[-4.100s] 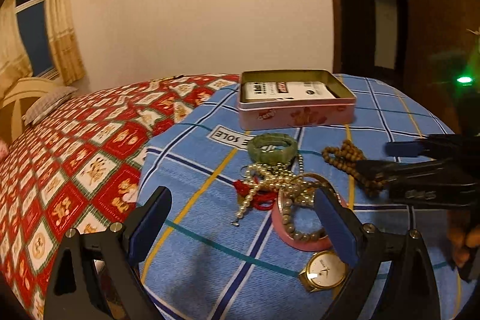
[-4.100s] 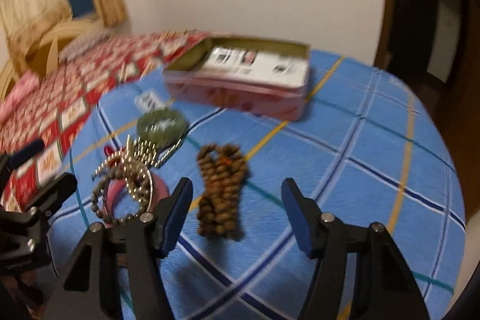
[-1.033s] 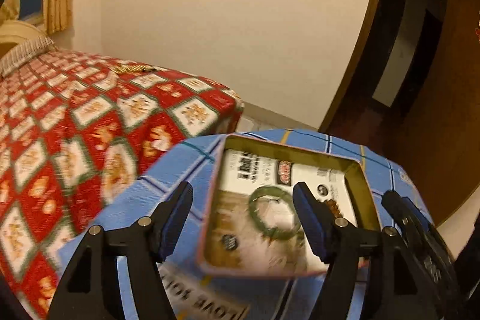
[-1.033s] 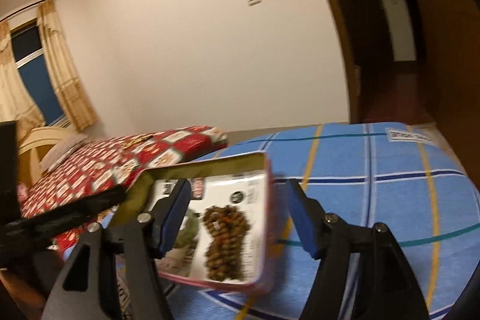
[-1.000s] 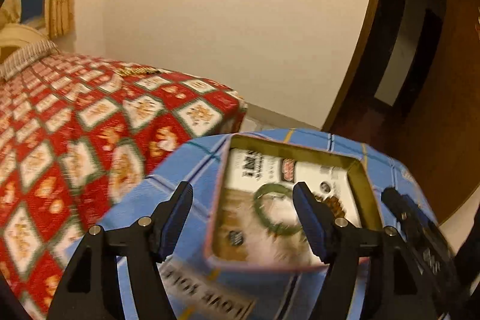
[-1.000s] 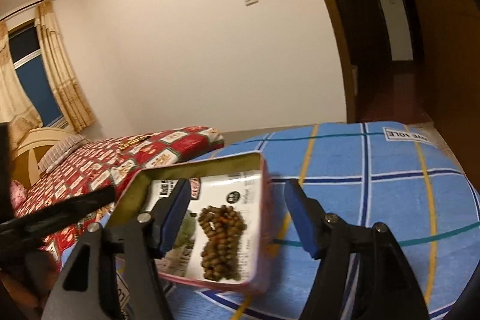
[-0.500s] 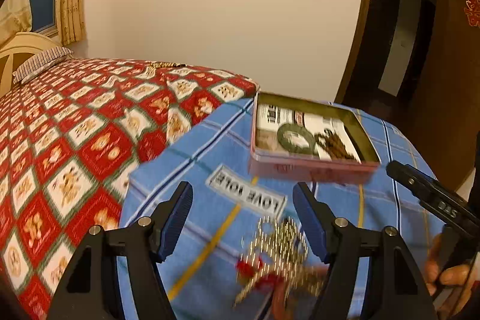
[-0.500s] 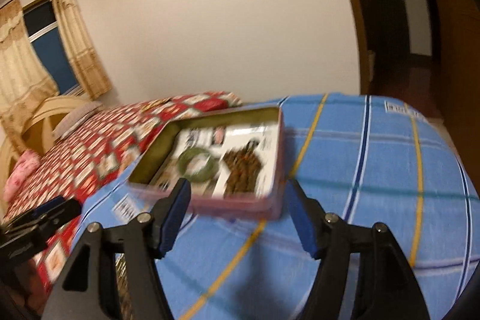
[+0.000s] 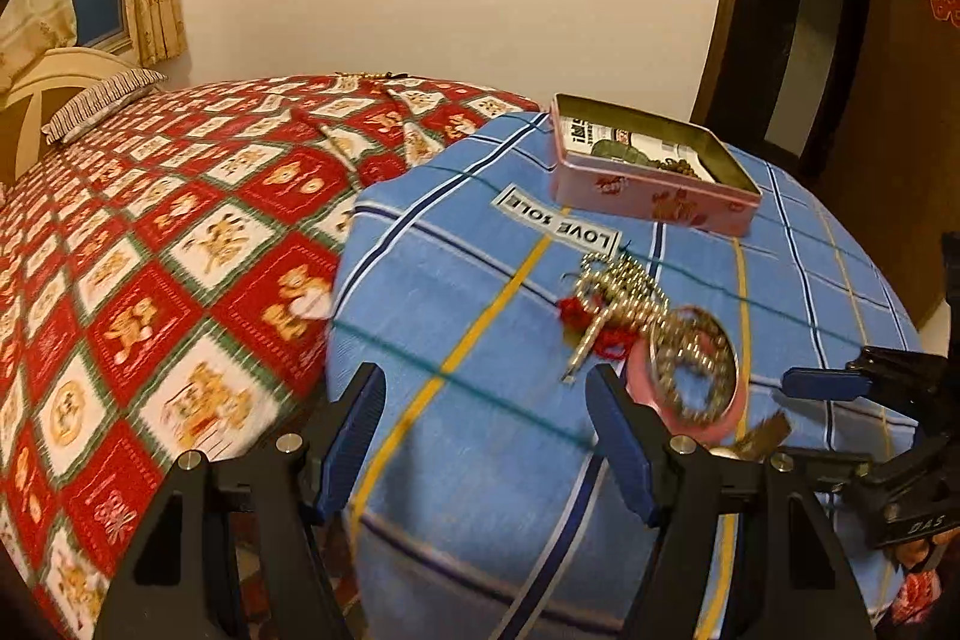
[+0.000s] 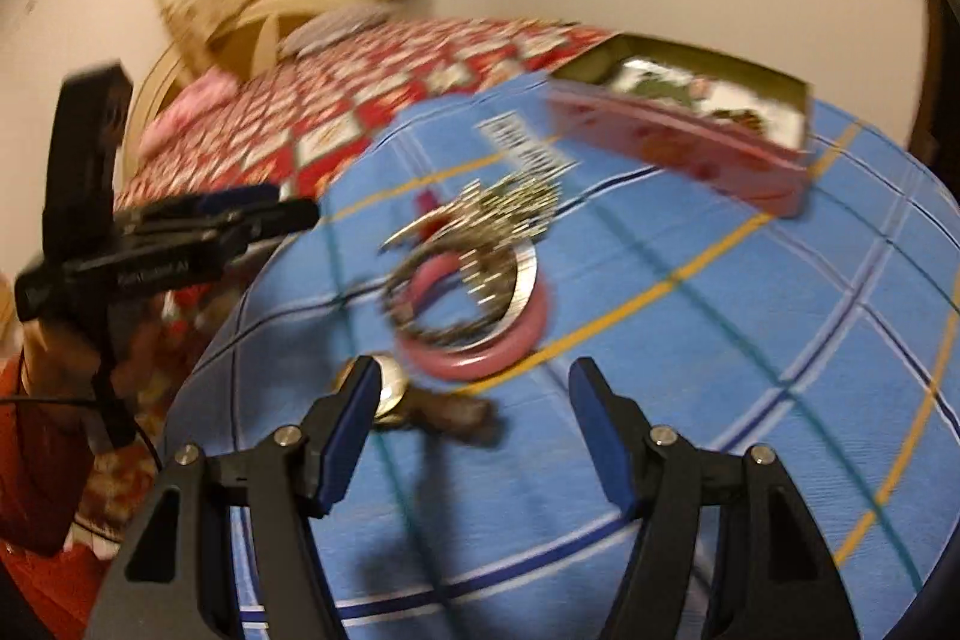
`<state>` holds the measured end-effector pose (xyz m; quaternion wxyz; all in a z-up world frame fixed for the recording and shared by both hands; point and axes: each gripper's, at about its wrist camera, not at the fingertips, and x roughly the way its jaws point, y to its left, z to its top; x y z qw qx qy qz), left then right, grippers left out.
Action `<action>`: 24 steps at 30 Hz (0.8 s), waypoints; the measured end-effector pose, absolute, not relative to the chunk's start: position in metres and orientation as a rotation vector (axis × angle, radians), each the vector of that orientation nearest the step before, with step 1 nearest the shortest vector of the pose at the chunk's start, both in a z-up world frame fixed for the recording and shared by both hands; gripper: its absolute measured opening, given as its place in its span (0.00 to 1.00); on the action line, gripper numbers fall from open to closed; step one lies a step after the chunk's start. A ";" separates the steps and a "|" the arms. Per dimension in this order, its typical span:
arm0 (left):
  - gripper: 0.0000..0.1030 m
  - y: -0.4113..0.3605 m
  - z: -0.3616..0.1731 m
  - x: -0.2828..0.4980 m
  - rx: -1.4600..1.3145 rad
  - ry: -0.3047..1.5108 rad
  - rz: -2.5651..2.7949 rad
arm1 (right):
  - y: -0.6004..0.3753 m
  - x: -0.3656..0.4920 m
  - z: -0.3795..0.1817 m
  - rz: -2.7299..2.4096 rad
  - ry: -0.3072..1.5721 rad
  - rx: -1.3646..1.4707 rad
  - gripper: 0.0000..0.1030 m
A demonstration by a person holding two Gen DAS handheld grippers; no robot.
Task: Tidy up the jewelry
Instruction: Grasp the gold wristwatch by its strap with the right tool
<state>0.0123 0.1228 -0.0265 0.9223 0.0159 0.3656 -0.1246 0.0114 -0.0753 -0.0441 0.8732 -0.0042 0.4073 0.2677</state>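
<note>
An open pink tin (image 9: 654, 187) stands at the far side of the blue checked cloth, with a green bangle (image 9: 612, 151) and brown beads (image 9: 681, 169) inside. Nearer lies a heap: a pearl necklace (image 9: 624, 289), a red piece (image 9: 573, 310) and a pink bangle (image 9: 699, 415) with a bead bracelet in it. My left gripper (image 9: 486, 436) hovers open and empty just left of the heap. My right gripper (image 10: 477, 418) is open and empty over the near edge of the pink bangle (image 10: 480, 349), beside a gold watch (image 10: 390, 391). The right wrist view is blurred.
The round table (image 9: 480, 490) under the blue cloth drops off at its left edge to a bed with a red and white quilt (image 9: 180, 232). In the right wrist view a hand (image 10: 48, 346) holds the left gripper (image 10: 276, 205) at the table's left. A dark doorway stands behind.
Both grippers have drawn back from the tin toward the heap, so the tin now sits farther off. The right gripper has also rolled and swung left. Both stayed open.
</note>
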 end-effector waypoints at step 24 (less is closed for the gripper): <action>0.67 0.135 -0.026 0.006 -0.031 0.738 -0.261 | -0.045 0.003 -0.048 0.589 0.975 -0.140 0.56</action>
